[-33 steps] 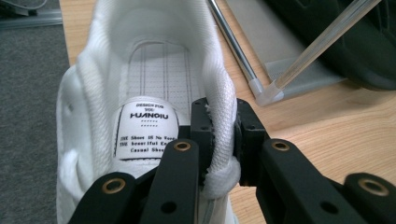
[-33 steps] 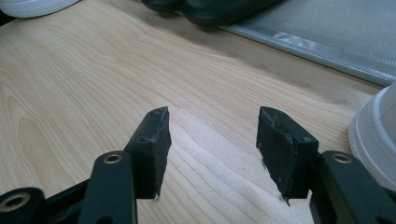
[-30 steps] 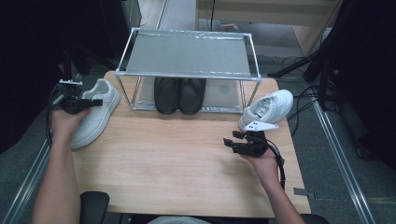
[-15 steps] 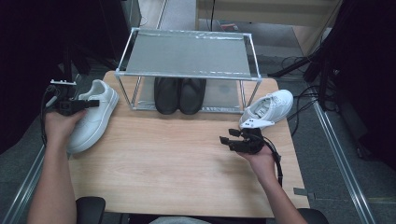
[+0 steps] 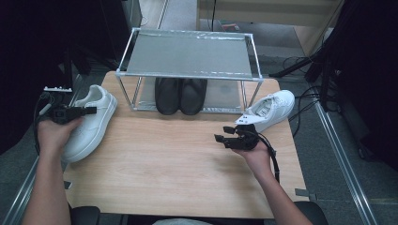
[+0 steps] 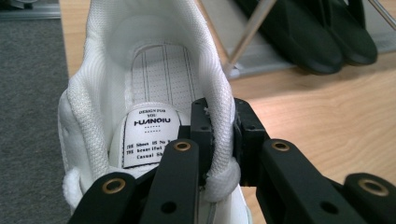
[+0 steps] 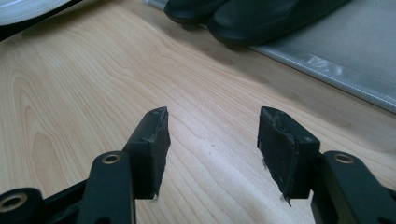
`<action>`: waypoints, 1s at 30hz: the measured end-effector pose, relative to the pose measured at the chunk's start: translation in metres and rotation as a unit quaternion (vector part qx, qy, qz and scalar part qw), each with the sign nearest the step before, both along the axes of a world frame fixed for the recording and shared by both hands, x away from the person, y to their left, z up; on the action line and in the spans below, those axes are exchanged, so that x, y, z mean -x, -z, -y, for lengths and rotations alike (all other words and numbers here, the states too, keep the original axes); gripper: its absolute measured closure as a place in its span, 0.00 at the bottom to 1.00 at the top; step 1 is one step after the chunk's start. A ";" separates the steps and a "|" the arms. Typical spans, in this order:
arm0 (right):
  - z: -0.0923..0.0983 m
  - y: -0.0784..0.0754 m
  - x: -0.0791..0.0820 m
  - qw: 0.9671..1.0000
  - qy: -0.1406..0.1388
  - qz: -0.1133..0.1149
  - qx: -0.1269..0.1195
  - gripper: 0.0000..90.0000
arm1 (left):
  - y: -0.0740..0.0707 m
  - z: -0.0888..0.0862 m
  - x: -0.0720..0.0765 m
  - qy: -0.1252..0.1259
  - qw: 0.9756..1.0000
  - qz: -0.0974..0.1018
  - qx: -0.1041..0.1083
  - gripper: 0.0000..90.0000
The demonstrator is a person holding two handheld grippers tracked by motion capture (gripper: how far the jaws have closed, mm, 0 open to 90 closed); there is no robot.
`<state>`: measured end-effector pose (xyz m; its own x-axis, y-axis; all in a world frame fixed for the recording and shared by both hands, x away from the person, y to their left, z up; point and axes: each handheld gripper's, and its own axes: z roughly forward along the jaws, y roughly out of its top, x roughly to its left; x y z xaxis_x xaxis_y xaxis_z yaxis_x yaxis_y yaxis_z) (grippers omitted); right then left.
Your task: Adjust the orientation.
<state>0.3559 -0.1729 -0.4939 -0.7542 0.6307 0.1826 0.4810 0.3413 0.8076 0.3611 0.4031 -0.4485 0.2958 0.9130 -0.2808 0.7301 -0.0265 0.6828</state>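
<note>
**Shoes around the rack**

A metal rack [image 5: 187, 51] stands at the table's [image 5: 178, 173] far edge, with a pair of shoes [image 5: 180, 95] under its shelf. One sneaker [image 5: 91, 122] lies at the left edge, another sneaker [image 5: 272, 108] at the right, just beside the rack's right legs. The near half lies between the two hands.

You've got a white sneaker [image 6: 140, 84] with a white tongue label in black print, black slippers [image 5: 180, 95], a second white sneaker [image 5: 272, 108], a light wood-grain table [image 5: 178, 173], a silver-grey rack [image 5: 187, 54].
</note>
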 end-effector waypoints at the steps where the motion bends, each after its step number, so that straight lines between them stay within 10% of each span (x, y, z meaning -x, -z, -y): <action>1: -0.001 0.000 -0.001 1.000 0.000 -0.001 -0.002 0.50 | 0.000 0.002 0.004 0.002 1.000 -0.001 -0.001 0.91; 17: -0.012 -0.002 -0.008 1.000 -0.016 -0.001 -0.006 0.50 | -0.006 0.050 0.041 0.052 0.999 -0.005 -0.009 0.91; 30: -0.014 -0.003 -0.008 1.000 -0.019 -0.001 -0.005 0.50 | -0.017 0.116 0.045 0.144 0.990 0.006 -0.009 0.90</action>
<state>0.3641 -0.1593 -0.4908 -0.7778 0.5990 0.1900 0.4687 0.3515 0.8104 0.3162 0.2872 -0.4318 0.5474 0.7955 -0.2599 0.6822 -0.2444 0.6891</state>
